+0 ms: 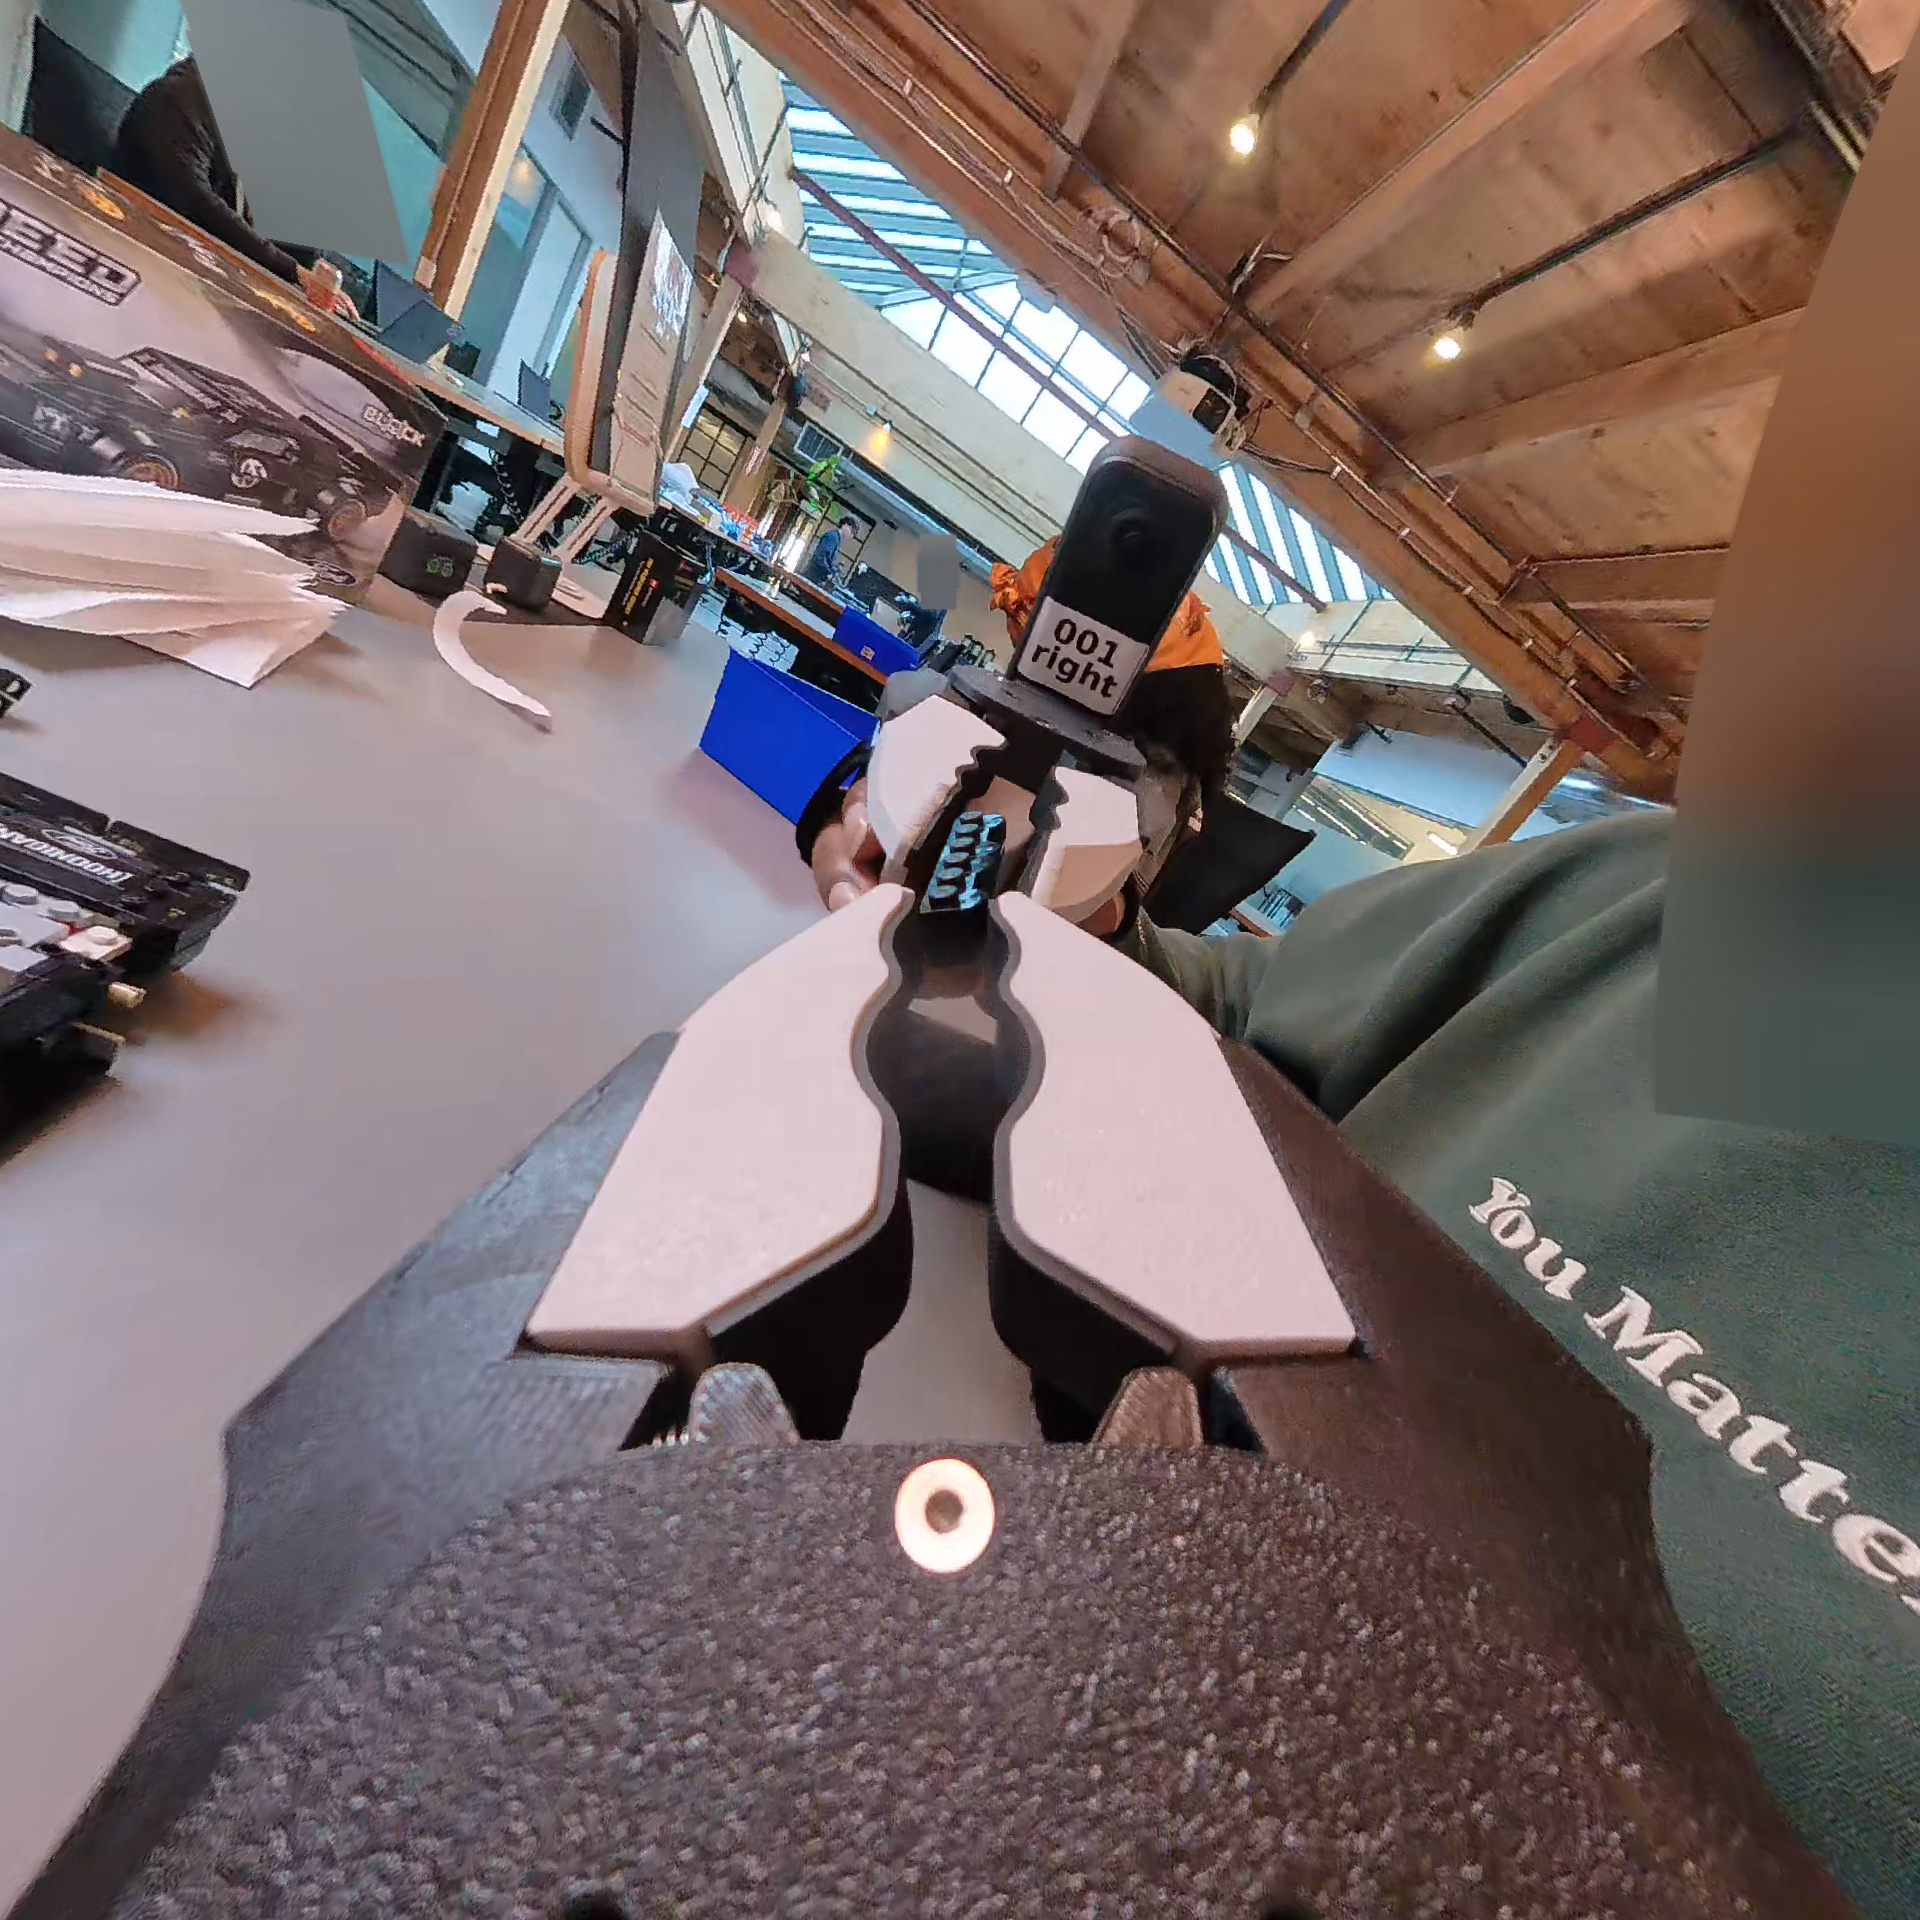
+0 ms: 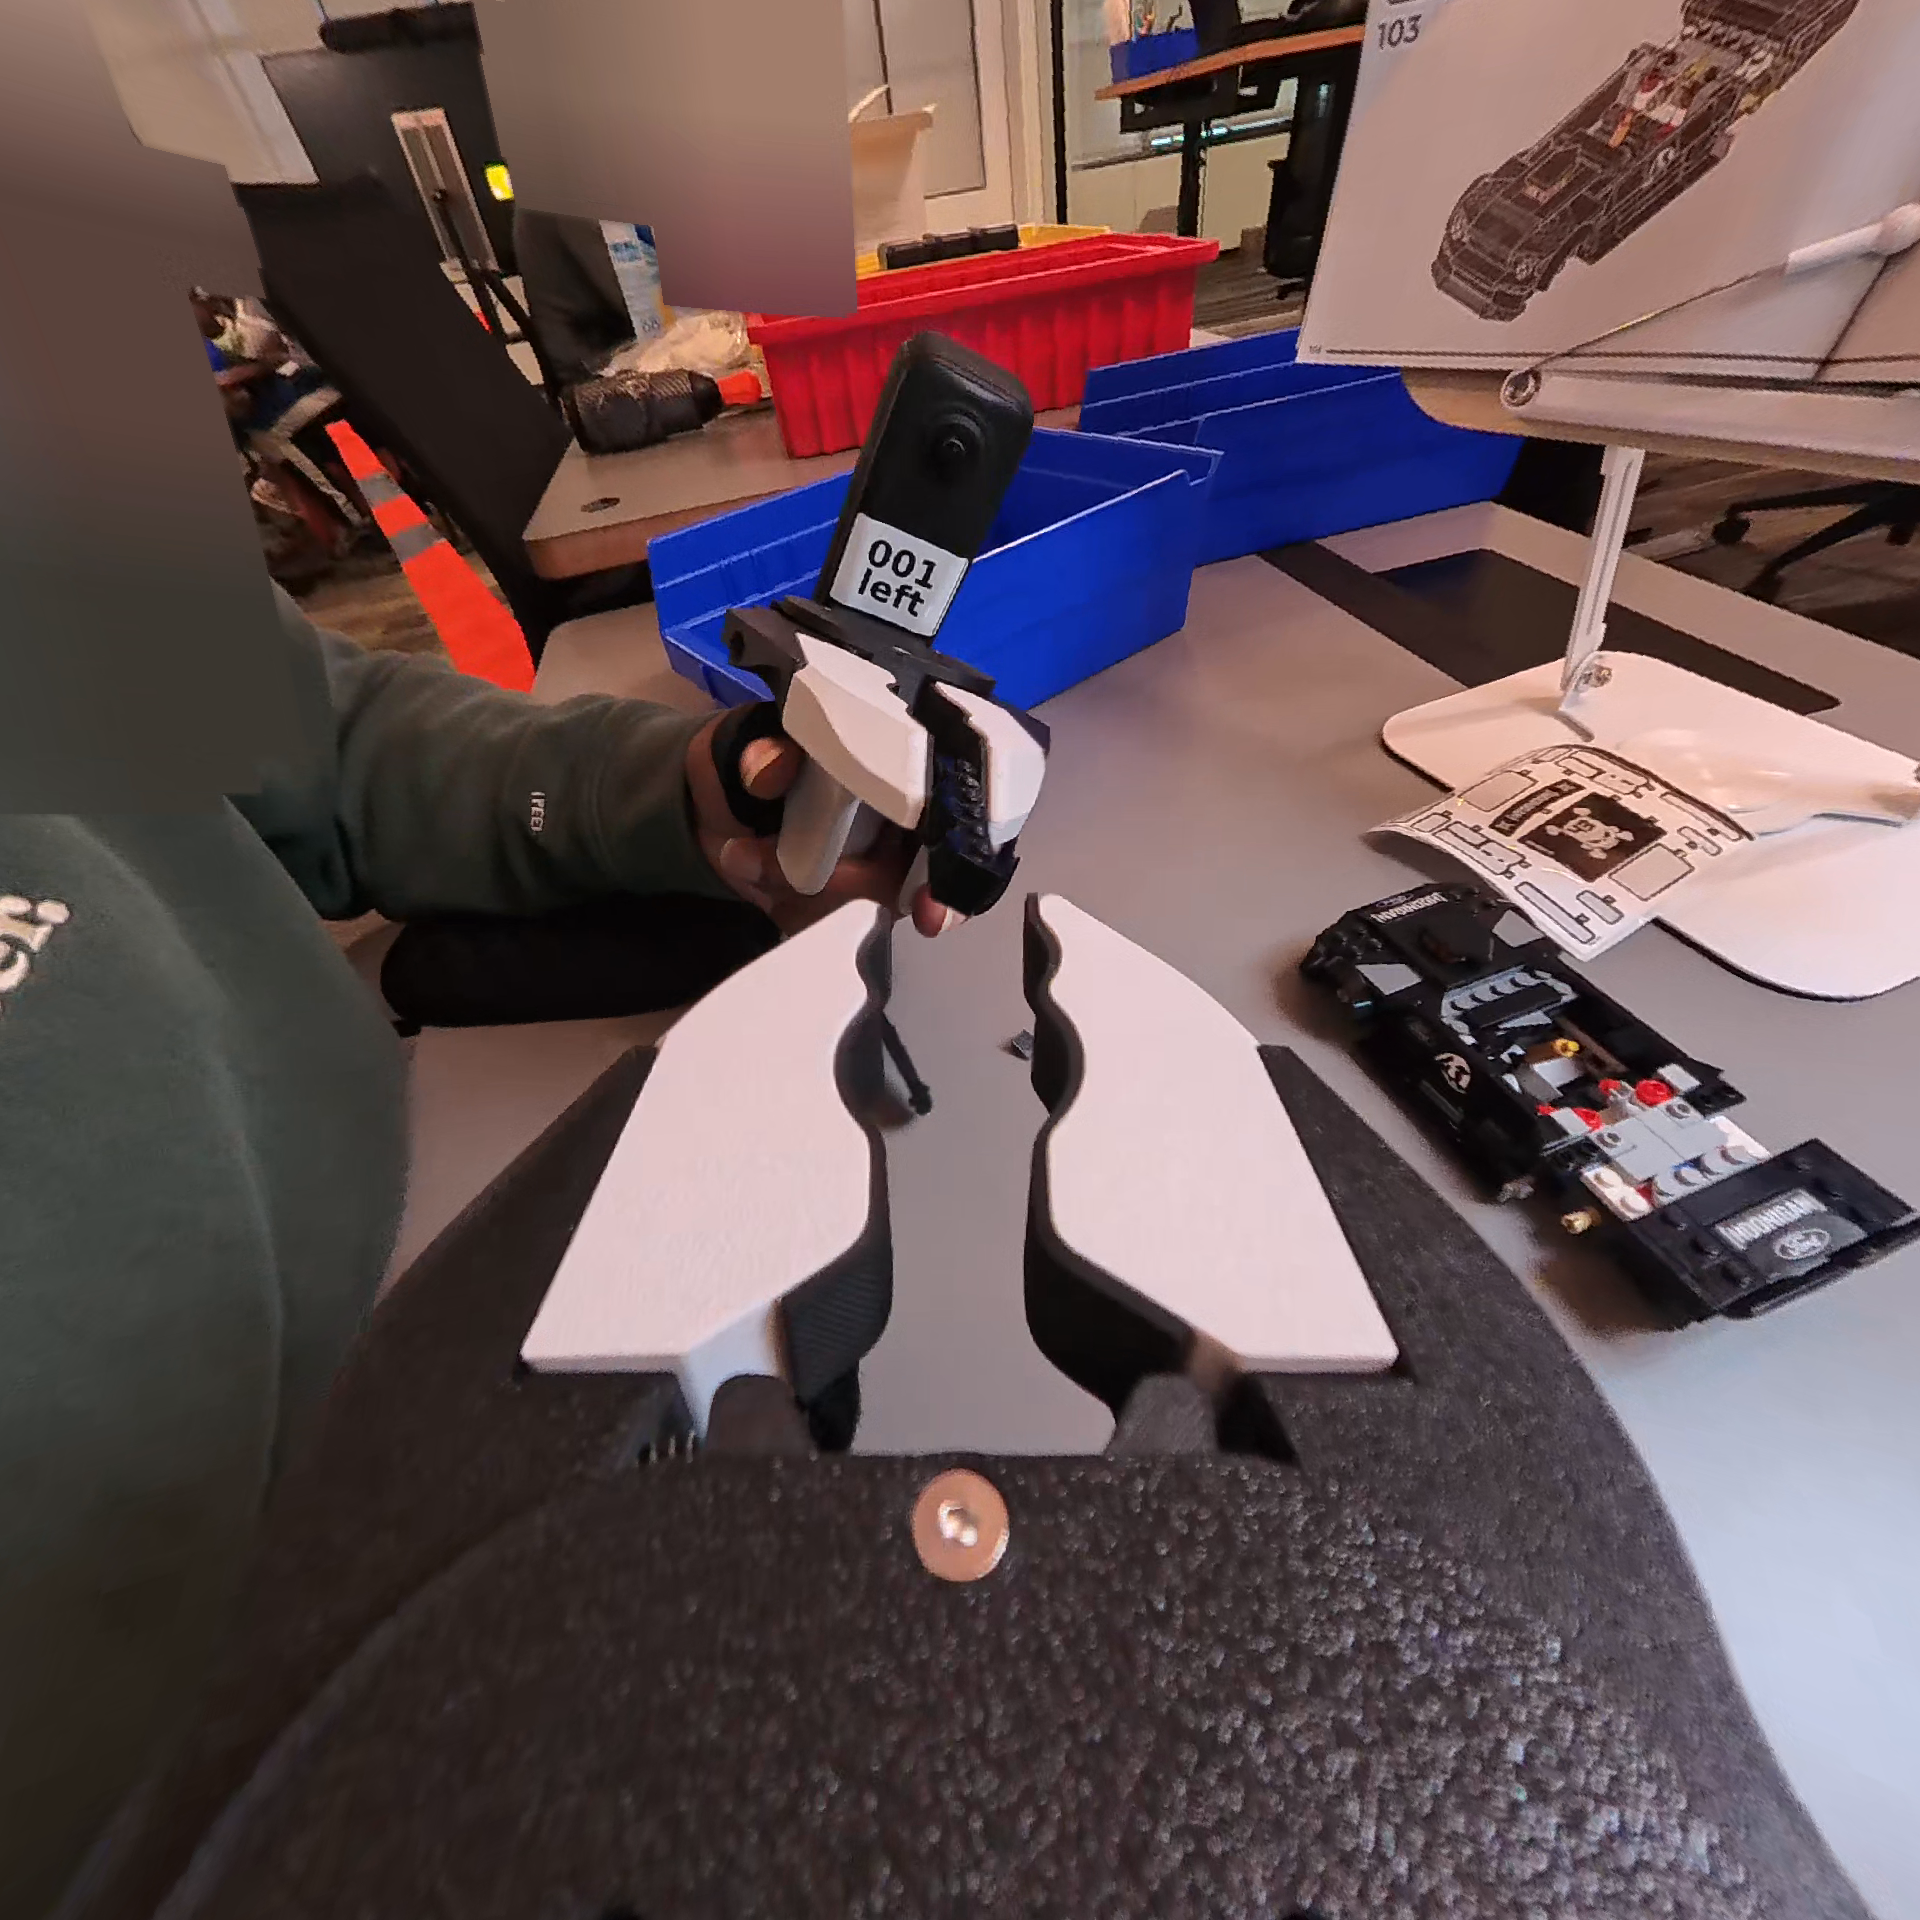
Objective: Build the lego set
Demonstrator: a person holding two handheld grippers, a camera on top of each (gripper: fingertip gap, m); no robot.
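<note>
My left gripper (image 1: 951, 909) is shut on a small black studded lego piece (image 1: 961, 862) and holds it up above the grey table. It also shows in the right wrist view (image 2: 961, 821), with the black piece (image 2: 966, 831) between its white fingers. My right gripper (image 2: 956, 925) is open and empty, facing the left one just short of the piece; it also shows in the left wrist view (image 1: 997, 790). The partly built black lego car (image 2: 1579, 1112) lies on the table to the right, and shows in the left wrist view (image 1: 83, 914). A thin black rod (image 2: 902, 1060) and a tiny grey part (image 2: 1020, 1042) lie below.
An instruction booklet (image 2: 1621, 177) sits on a white stand, with a sticker sheet (image 2: 1558, 831) at its base. Blue bins (image 2: 1039, 561) and a red bin (image 2: 987, 312) stand behind. The set's box (image 1: 187, 395) and white paper bags (image 1: 156, 561) lie far left. The grippers are tip to tip, or close to it.
</note>
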